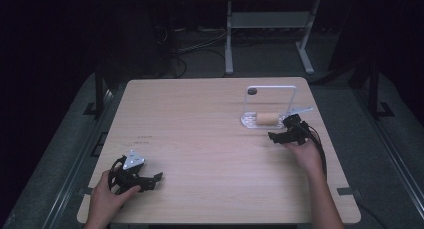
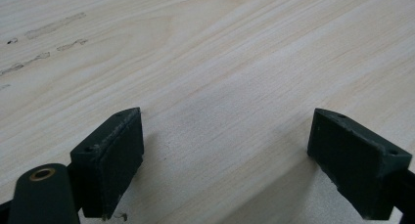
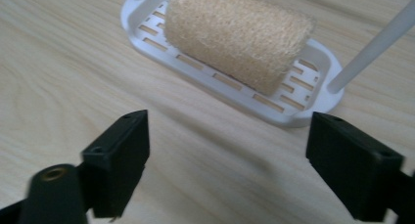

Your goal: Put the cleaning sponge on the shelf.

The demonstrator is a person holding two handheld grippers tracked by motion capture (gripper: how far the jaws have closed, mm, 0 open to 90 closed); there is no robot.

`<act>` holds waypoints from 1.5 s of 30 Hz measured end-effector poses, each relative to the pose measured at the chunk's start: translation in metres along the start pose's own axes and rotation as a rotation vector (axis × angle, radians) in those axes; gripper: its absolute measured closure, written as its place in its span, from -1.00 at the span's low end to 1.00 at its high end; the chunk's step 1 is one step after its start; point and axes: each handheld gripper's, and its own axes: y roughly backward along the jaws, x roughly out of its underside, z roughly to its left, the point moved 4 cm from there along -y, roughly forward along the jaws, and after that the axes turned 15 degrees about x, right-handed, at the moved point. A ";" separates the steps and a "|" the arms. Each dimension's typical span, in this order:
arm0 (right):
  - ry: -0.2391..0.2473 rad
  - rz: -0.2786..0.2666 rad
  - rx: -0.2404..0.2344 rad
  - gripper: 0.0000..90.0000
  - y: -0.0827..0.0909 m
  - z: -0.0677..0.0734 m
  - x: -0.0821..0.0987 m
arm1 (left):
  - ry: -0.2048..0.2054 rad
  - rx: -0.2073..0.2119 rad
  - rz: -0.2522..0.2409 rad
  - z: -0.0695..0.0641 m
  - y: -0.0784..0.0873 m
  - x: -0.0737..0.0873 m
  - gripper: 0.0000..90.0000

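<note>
From above, the right gripper (image 1: pixel 287 129) sits beside the white rack (image 1: pixel 248 121) holding the loofah roll (image 1: pixel 267 118); the left gripper (image 2: pixel 225 160) idles, fingers spread over bare surface (image 2: pixel 220 62); the right gripper view shows its fingers (image 3: pixel 120 160) spread, nothing between them, the roll lying on the rack's slotted base, so the placing looks done and withdrawal comes next.

Bare light-wood table (image 2: pixel 220 62) spans the gap between the left jaws, faint scuff marks (image 2: pixel 44 43) on it ahead and left of them. Beyond it, dark floor with cables (image 1: pixel 195 46) and grey desk legs (image 1: pixel 229 39).
</note>
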 end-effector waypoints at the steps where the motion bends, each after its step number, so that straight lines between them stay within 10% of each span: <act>1: -0.006 -0.002 -0.008 -0.70 0.002 0.002 0.000 | 0.000 0.000 0.000 0.000 0.000 0.000 -0.71; 8: -0.029 -0.040 -0.027 -0.96 0.011 0.011 0.000 | 0.000 0.000 -0.001 0.000 0.000 0.000 -0.71; 45: 0.034 -0.111 -0.061 -0.96 0.050 0.060 0.034 | 0.000 0.000 0.000 0.000 0.000 0.000 -0.71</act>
